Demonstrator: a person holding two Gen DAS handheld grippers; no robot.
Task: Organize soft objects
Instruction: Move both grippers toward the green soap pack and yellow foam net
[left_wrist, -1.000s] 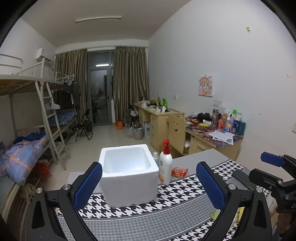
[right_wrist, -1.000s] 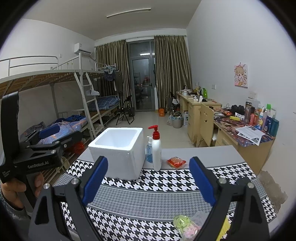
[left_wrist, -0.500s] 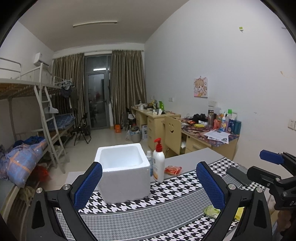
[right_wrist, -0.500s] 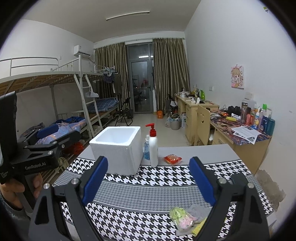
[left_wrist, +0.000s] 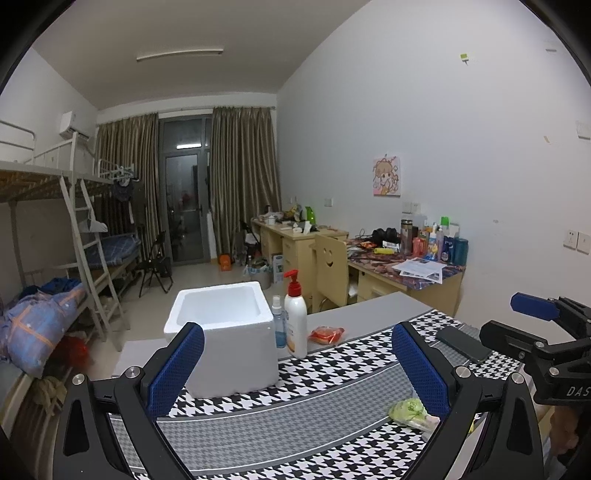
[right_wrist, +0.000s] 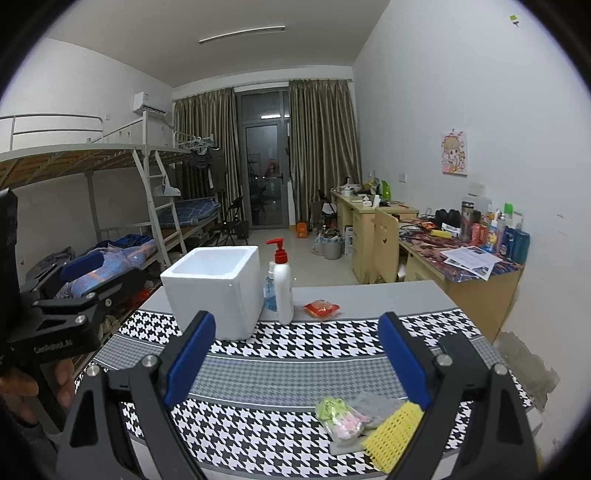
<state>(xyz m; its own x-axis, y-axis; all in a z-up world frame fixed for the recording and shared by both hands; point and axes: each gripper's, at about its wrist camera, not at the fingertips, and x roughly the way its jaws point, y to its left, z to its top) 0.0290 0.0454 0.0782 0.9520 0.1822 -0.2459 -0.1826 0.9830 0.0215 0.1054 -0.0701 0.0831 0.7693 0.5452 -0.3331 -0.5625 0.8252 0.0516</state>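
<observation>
While both grippers hover jaws apart, right gripper (right_wrist: 295, 358) above soft items (right_wrist: 364, 419) by its right finger; left gripper (left_wrist: 297, 369) farther left; foam box (right_wrist: 214, 286), pump bottle (right_wrist: 282, 284), phone (left_wrist: 463, 343) beyond on houndstooth table (right_wrist: 295, 338).

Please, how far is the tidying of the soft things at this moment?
Nothing looks done: the white foam box appears empty. Nothing is in hand; left gripper and right gripper are both open above the table. Left to do: the green-pink packet, grey cloth and yellow mesh piece lie at the near edge.
</observation>
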